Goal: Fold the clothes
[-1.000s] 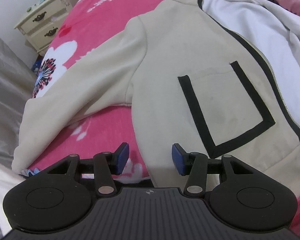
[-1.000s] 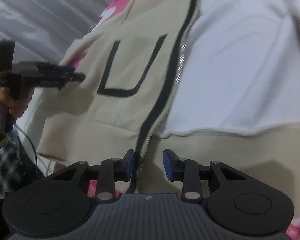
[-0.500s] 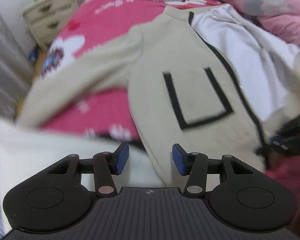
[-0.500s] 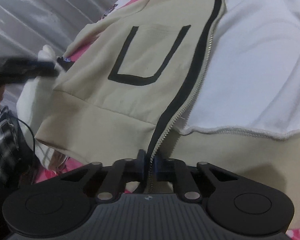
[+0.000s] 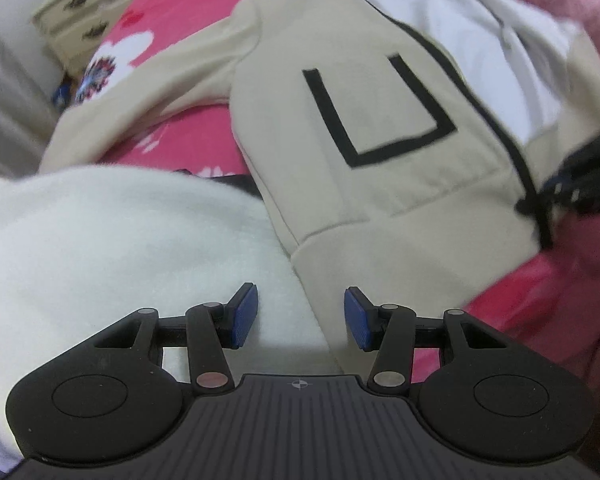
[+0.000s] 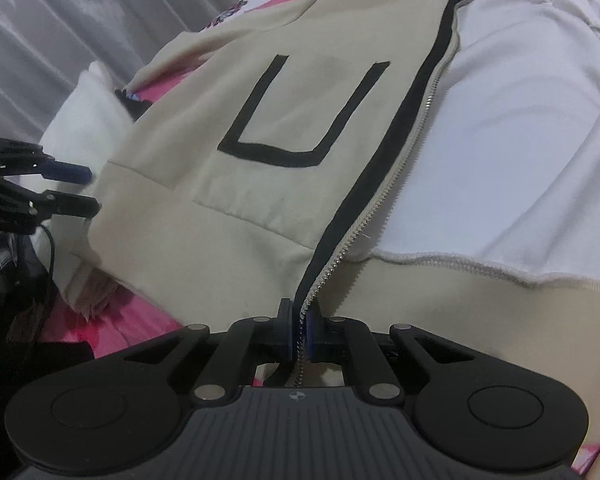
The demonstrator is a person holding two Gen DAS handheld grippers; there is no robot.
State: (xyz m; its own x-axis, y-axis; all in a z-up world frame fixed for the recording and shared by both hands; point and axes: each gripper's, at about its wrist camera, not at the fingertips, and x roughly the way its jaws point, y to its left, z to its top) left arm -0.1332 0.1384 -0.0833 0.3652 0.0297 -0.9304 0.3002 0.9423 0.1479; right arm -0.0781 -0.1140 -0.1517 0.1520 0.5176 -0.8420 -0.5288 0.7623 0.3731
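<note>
L gripper [image 5: 300, 316] hovering w/ jaws apart, nothing btwn the blue pads [image 5: 244, 314]. Beige jacket [image 5: 364, 184] lying open on pink floral bedspread [image 5: 188, 148], white lining showing, black U-outline pocket [image 5: 380, 112] facing up. White fluffy fabric [image 5: 112, 248] sitting under L pad, touching jacket hem. R gripper [image 5: 580, 184] blurred at zipper edge, far right. Dresser [image 5: 80, 20] standing top left.
</note>
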